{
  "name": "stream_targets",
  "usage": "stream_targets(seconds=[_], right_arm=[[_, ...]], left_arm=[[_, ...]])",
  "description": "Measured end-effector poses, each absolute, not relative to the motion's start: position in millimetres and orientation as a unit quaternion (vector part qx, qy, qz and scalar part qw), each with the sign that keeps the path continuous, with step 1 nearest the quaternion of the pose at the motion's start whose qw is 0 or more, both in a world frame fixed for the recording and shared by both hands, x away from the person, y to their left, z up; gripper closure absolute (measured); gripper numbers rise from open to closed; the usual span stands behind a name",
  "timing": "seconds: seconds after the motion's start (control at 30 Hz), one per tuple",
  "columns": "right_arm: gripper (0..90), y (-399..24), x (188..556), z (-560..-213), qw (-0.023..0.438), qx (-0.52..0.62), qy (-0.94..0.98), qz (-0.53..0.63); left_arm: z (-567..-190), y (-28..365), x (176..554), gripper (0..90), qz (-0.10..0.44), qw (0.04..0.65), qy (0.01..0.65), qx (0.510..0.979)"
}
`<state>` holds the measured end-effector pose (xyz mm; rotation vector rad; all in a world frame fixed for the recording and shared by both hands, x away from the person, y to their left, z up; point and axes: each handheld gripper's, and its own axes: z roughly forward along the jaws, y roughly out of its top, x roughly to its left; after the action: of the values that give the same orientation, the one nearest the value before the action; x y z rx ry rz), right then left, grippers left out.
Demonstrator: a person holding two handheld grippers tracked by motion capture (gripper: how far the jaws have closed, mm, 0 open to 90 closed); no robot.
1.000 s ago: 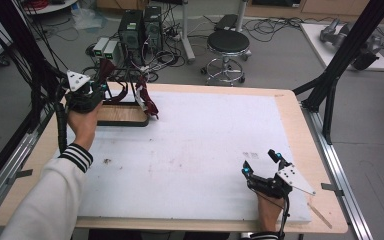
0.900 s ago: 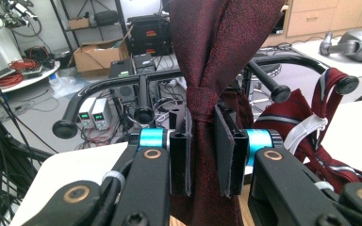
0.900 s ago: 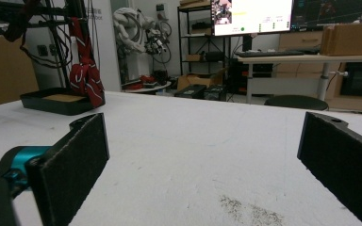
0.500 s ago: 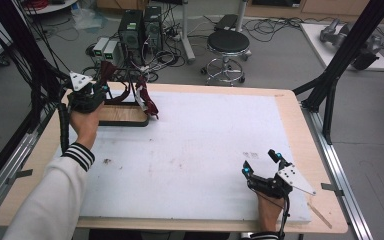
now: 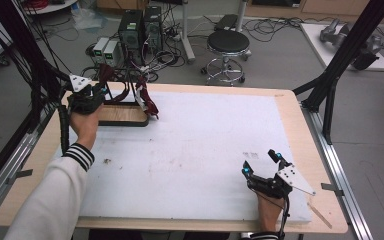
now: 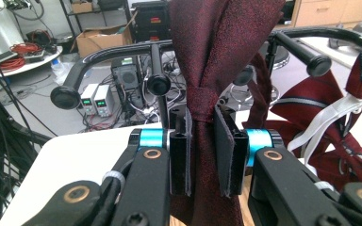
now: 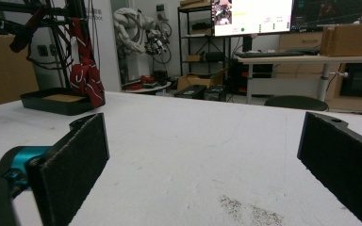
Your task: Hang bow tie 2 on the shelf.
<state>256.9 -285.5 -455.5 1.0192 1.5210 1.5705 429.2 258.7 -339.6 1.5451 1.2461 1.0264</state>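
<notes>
My left gripper (image 6: 201, 150) is clamped on the dark red tie (image 6: 217, 61), which hangs straight down from the black rack (image 5: 125, 107) at the table's far left corner, while my right gripper (image 5: 261, 164), jaws wide apart, rests well away near the front right

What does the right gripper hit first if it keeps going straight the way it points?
Probably nothing soon: the right gripper, jaws wide open, faces bare white mat. The tie rack's base and striped ties sit off to the left of its line; depth is unclear.
</notes>
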Motion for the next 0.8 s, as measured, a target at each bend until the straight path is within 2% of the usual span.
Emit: stream_targets(seconds=[0.8], right_arm=[[1.8,-285,256,-456,0.357,0.394,0.589,0.608]], left_arm=[[-360,267,434,77.2,0.381,0.446,0.528,0.614]])
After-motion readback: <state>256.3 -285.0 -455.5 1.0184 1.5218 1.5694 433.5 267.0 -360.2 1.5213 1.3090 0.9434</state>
